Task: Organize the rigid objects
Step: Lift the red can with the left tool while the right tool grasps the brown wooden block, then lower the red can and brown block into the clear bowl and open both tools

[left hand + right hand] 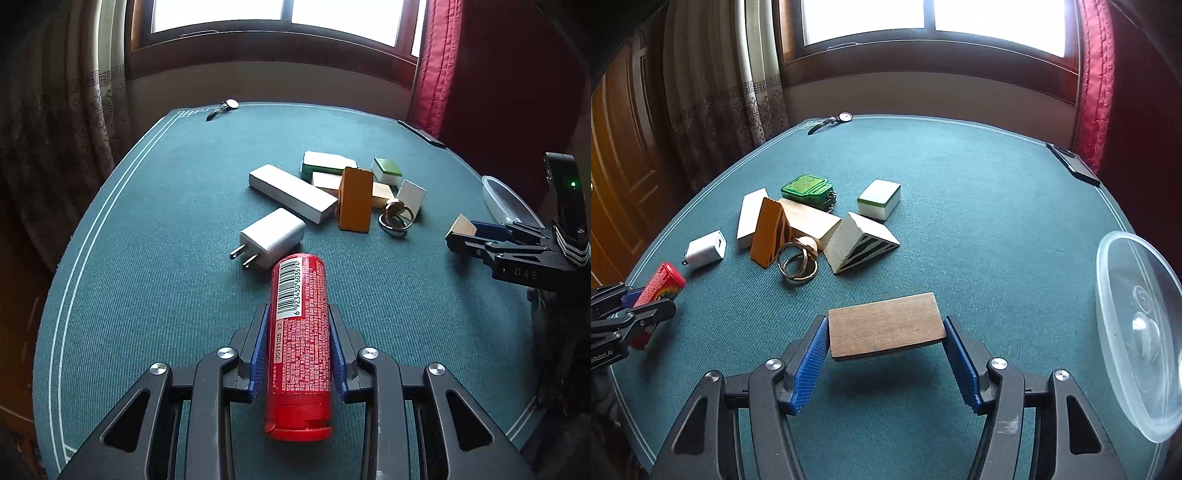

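Left wrist view
Left gripper point(298, 350): clamped on the red tube point(299, 343), blue pads pressing its sides at mid-length.
Red tube: a stiff plastic cylinder lying along the fingers, cap end toward the camera; probably light, and the glossy round wall could roll or slip, so this mid-body hold looks right.
Pile: charger point(271, 238), long white block point(291, 197) and orange wedge point(355, 201) sit close together mid-table, key rings point(396, 218) just beside the wedge.
Right gripper point(461, 240): at the right edge, a wooden piece at its tip.

Right wrist view
Right gripper point(885, 354): fingers set on the short ends of the wooden block point(884, 325), which appears lifted, with a shadow beneath it.
Wooden block: flat, rigid, matte grain, so grippy and not fragile; the end-to-end hold is wide, so it may tilt.
Clear container point(1137, 332): thin plastic, near the right table edge, well apart from the pile.
Surface: teal felt table point(979, 221), soft and high-friction, so nothing should skid.
Room: bright window behind, curtains on both sides, a wristwatch point(834, 119) at the far edge.
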